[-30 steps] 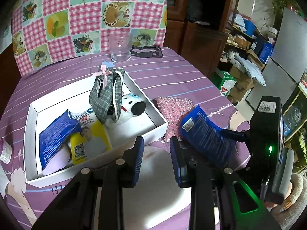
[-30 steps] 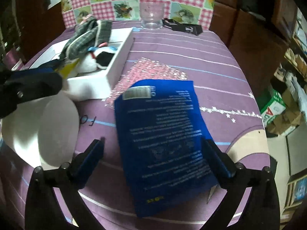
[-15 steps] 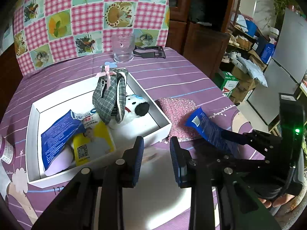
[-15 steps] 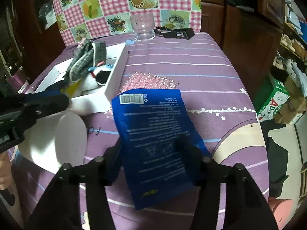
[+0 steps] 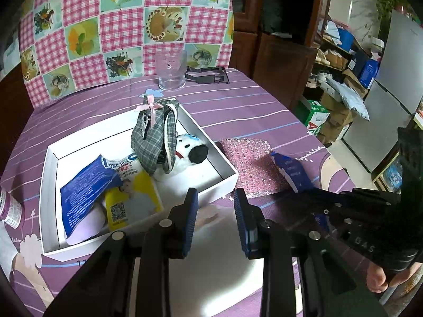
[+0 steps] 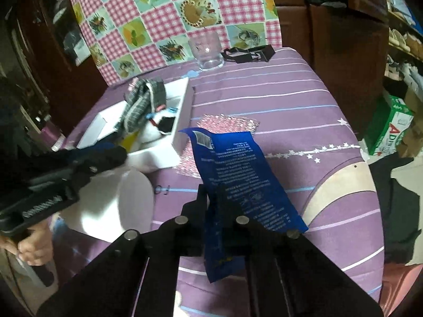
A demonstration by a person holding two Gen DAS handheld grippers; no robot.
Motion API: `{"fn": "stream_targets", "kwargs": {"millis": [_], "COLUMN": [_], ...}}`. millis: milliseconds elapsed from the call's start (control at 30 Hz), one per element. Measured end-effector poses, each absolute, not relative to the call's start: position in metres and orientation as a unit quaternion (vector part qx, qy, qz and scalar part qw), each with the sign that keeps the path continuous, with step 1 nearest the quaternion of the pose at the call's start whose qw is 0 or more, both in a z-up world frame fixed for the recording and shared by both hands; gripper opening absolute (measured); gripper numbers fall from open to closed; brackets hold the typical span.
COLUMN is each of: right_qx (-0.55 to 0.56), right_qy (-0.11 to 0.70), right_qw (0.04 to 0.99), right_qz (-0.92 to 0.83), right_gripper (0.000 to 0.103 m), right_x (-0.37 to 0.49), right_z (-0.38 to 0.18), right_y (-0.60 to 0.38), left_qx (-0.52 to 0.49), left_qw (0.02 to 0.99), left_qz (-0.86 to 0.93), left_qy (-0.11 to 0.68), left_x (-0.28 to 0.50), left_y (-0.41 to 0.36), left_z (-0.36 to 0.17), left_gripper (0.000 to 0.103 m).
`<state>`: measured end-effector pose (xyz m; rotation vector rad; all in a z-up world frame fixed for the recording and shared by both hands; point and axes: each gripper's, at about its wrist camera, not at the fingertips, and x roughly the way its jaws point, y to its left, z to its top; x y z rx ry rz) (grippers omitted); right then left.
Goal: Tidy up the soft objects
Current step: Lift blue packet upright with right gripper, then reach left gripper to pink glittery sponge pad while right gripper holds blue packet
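Observation:
My right gripper is shut on a blue soft packet and holds it lifted above the purple tablecloth; the packet also shows in the left wrist view. My left gripper is open and empty, just in front of the white box. The box holds a plaid pouch, a white plush dog, a blue packet and a yellow packet. A pink glittery pouch lies on the cloth right of the box.
A clear glass and a black strap stand at the table's back. A white round mat lies under my left gripper. A purple bottle is at the left edge. A checked chair back rises behind the table.
My right gripper closed on the blue packet and lifted it off the cloth, so it now hangs folded between the fingers. My left gripper stayed open near the box.

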<state>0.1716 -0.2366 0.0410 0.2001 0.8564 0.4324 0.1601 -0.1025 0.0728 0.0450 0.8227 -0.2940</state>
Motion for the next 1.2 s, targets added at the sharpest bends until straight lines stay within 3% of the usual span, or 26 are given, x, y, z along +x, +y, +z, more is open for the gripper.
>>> {"fn": "stream_targets", "kwargs": {"millis": [967, 1033, 1100, 1200], "right_qx": [0.232, 0.242, 0.256, 0.273], "right_qy": [0.303, 0.297, 0.29, 0.279], "right_qw": [0.904, 0.907, 0.909, 0.911], "right_qz": [0.19, 0.173, 0.156, 0.135], "right_gripper": [0.003, 0.003, 0.003, 0.003], "right_x": [0.14, 0.139, 0.139, 0.138], "right_z": [0.094, 0.095, 0.095, 0.097], "right_y": [-0.289, -0.297, -0.306, -0.32], "left_qx": [0.061, 0.059, 0.056, 0.049], "left_qw": [0.906, 0.904, 0.904, 0.903], "left_qz": [-0.164, -0.17, -0.174, -0.182], "left_qy": [0.385, 0.388, 0.387, 0.386], "left_x": [0.147, 0.146, 0.146, 0.145], "left_y": [-0.124, -0.126, -0.127, -0.127], "left_z": [0.074, 0.073, 0.073, 0.073], "left_gripper": [0.027, 0.03, 0.043, 0.052]}}
